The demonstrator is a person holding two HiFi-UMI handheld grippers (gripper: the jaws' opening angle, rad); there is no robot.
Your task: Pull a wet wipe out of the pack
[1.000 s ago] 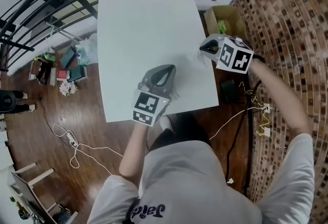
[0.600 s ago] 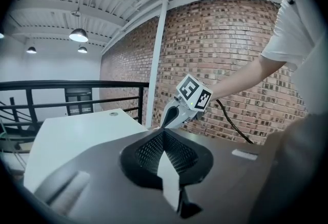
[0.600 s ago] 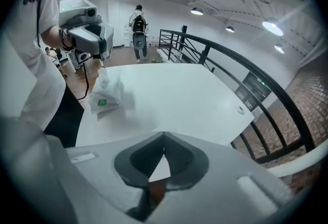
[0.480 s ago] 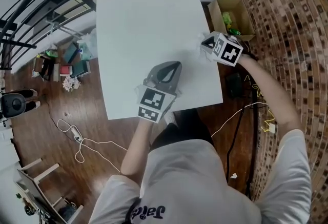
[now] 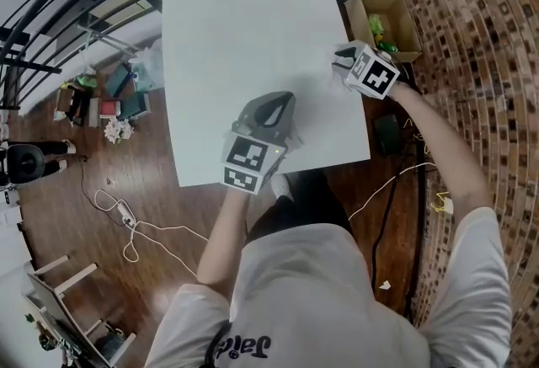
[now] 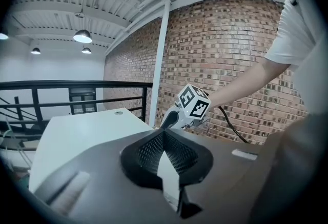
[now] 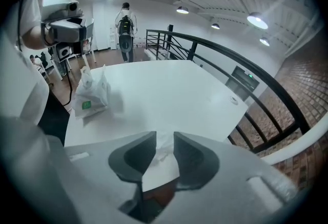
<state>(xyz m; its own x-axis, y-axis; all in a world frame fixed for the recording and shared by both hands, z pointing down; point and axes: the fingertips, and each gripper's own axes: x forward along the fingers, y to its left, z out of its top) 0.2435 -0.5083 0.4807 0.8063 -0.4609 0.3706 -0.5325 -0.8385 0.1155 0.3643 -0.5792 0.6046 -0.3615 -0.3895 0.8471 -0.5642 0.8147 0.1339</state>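
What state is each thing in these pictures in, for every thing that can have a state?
pack: sitting on the table, top bunched upward.
wet wipe: out of the pack, crumpled, pinched between jaws.
right gripper: shut on the wet wipe.
left gripper: shut, jaw tips together.
cardboard box: open on top.

A person in a white short-sleeved T-shirt (image 5: 337, 295) with dark lettering at the neck. Left gripper (image 5: 285, 98): dark grey shell, black mesh-textured pads. Right gripper (image 5: 337, 56): pale grey shell. Each carries a black-and-white marker cube (image 5: 249, 162).
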